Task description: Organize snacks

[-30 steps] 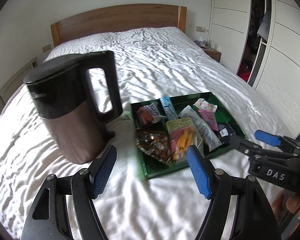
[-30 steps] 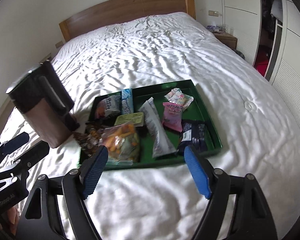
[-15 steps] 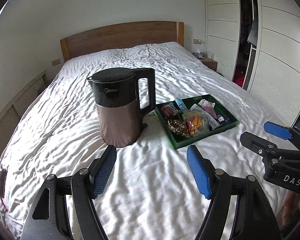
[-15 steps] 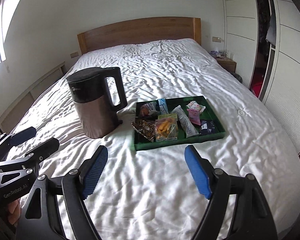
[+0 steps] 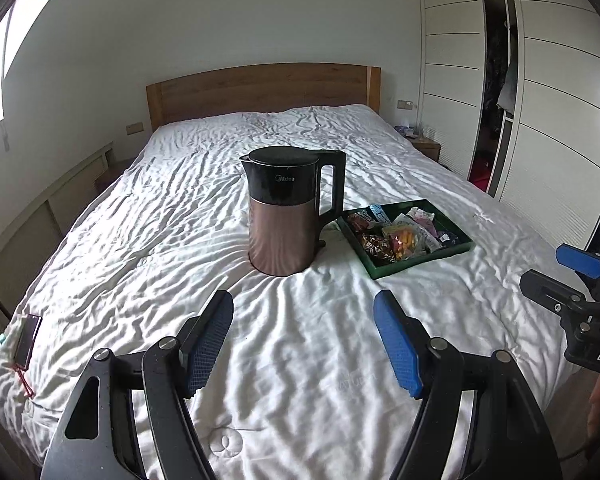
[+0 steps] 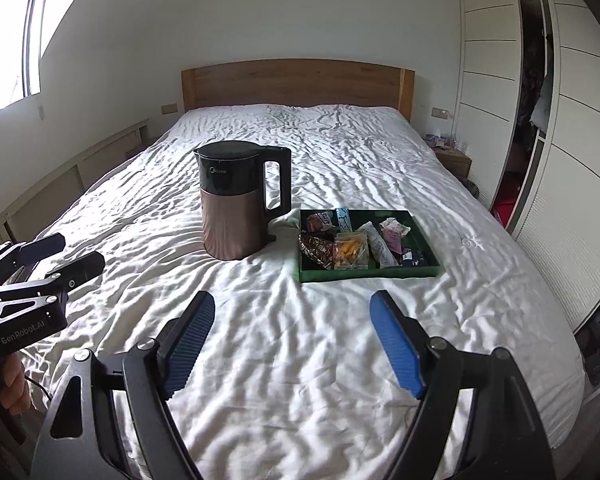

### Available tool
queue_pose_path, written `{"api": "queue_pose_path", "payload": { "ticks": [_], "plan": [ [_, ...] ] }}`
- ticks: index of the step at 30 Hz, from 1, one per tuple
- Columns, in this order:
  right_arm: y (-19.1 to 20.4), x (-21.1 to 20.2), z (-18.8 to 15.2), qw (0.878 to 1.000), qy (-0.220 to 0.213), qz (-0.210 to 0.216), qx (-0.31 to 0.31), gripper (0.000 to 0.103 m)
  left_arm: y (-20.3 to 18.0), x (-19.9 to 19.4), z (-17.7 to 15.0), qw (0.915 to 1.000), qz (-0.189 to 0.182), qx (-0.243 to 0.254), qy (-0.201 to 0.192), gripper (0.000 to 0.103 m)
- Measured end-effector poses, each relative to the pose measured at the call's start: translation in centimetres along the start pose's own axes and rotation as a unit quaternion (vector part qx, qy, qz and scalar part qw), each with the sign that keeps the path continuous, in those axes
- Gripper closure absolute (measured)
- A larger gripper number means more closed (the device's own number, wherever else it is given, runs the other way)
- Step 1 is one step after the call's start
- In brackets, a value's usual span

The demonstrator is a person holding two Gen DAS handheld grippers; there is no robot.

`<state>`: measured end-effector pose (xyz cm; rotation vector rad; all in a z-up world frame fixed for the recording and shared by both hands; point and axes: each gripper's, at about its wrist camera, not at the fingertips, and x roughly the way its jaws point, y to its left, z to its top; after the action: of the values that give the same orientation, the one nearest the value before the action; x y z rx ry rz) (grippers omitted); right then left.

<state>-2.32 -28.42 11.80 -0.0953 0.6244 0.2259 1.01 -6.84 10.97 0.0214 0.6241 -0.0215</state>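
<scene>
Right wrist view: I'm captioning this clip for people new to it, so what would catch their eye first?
A black and copper kettle stands upright in the middle of a rumpled white bed. Just to its right lies a green tray filled with snack packets. Both the left gripper and the right gripper are open and empty near the foot of the bed.

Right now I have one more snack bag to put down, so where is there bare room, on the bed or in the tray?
Bare sheet lies between the open right gripper and the green tray, and left of the kettle toward the bed edge. The tray's far right corner shows green floor. Crowded: the tray's left half, packed with snack packets, and the narrow gap between kettle and tray.
</scene>
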Motion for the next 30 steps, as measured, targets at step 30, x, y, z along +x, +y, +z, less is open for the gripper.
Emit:
{"api": "queue_pose_path", "payload": {
  "ticks": [30],
  "plan": [
    [-2.7,-0.2,-1.9,0.999,0.025,-0.032,0.012,0.0,-1.0,0.2,-0.7,0.9987,-0.05,-0.001,0.005,0.036]
  ]
}}
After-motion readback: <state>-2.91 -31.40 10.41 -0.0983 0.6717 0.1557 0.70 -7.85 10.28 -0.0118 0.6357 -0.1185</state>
